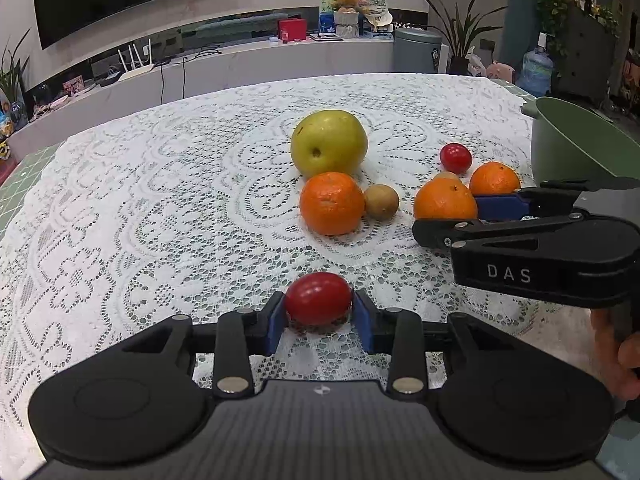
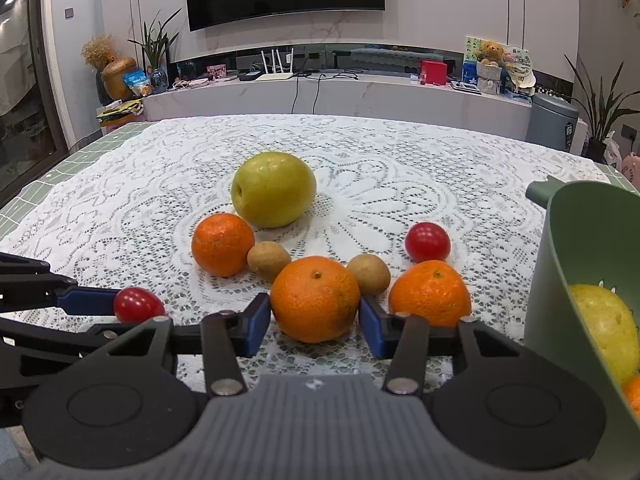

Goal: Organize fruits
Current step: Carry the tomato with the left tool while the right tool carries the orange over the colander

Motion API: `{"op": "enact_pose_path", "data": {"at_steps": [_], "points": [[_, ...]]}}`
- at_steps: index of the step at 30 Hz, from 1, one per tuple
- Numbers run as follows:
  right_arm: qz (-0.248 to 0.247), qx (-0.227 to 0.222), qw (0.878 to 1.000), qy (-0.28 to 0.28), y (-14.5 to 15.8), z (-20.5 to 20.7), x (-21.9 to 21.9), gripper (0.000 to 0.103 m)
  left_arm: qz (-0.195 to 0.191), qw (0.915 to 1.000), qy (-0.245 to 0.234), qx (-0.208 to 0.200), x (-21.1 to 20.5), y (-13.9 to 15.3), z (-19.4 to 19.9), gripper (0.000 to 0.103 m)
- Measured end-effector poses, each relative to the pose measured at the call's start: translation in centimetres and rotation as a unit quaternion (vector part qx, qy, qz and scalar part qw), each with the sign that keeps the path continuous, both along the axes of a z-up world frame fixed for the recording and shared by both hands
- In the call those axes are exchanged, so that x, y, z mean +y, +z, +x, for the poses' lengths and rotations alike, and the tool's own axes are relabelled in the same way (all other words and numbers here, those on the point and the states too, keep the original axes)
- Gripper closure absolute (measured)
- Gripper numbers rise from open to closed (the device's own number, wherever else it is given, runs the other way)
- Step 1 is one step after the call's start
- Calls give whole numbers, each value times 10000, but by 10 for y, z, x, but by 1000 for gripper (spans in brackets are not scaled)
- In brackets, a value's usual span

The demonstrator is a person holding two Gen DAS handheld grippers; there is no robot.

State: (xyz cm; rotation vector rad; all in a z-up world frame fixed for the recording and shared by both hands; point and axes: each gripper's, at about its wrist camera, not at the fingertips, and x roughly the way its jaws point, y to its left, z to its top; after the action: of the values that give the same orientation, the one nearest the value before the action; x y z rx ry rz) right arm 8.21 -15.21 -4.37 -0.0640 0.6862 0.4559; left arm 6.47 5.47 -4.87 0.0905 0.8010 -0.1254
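Observation:
My left gripper (image 1: 319, 310) is shut on a red cherry tomato (image 1: 319, 298) that rests on the lace tablecloth; its blue pads press both sides. My right gripper (image 2: 315, 322) has its blue pads against both flanks of a large orange (image 2: 315, 298), also on the cloth. In the left wrist view that orange (image 1: 445, 200) sits at the right between the right gripper's fingers (image 1: 500, 206). A green strainer basket (image 2: 560, 264) stands at the far right and holds a yellow fruit (image 2: 608, 328) and an orange one.
Loose on the cloth lie a yellow-green pear (image 2: 274, 188), two more oranges (image 2: 222, 244) (image 2: 430, 292), two small brown fruits (image 2: 268, 261) (image 2: 368, 274) and a second red tomato (image 2: 427, 242). A hand (image 1: 616, 344) holds the right gripper. A TV console stands behind the table.

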Motion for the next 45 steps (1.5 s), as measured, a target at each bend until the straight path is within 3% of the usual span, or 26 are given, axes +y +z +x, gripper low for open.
{"op": "enact_pose_path", "data": {"at_steps": [9, 16, 23, 34, 45], "points": [[8, -160, 9999, 44, 10, -11, -3, 58, -31, 9999, 96, -8, 2, 1, -2, 63], [24, -312, 9994, 130, 27, -29, -11, 58, -484, 9983, 322, 18, 15, 13, -9, 63], [83, -555, 9984, 101, 54, -50, -33, 58, -783, 9966, 254, -70, 8, 32, -15, 63], [-165, -657, 9974, -257, 89, -68, -81, 58, -713, 9954, -475, -426, -43, 73, -18, 63], [-799, -74, 9898, -1177, 99, -43, -154, 58, -747, 9857, -1402, -552, -111, 104, 8, 63]]}}
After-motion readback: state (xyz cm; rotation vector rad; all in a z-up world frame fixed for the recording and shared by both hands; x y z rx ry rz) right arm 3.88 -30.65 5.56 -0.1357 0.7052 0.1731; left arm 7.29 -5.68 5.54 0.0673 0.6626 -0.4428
